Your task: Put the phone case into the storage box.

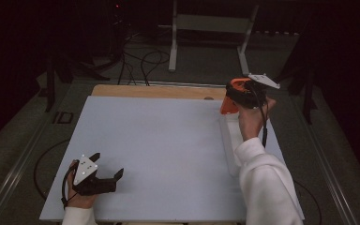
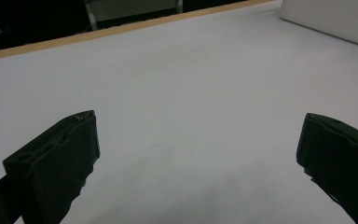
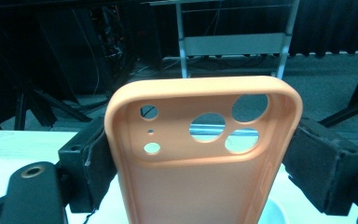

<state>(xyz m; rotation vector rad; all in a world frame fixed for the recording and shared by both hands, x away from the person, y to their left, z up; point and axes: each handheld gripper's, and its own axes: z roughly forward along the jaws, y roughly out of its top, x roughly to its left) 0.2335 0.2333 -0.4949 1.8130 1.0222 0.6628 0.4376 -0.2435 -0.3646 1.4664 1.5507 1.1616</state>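
An orange phone case (image 3: 205, 196) with several camera cutouts stands upright between the two black jaws of my right gripper (image 3: 203, 158), which is shut on its sides. In the high view that gripper (image 1: 234, 92) is raised over the table's far right corner, and the case (image 1: 228, 105) hangs from it. My left gripper (image 1: 108, 166) rests low near the front left of the table, open, with nothing between its jaws. In the left gripper view its fingers (image 2: 56, 163) stand wide apart over bare white surface.
The table (image 1: 159, 140) has a pale white top with a wooden strip (image 1: 159, 90) along its far edge. A long white box (image 1: 229, 145) lies at the right, also seen as a white box (image 2: 335, 18). A metal frame (image 1: 211, 23) and cables (image 1: 140, 63) sit on the floor beyond.
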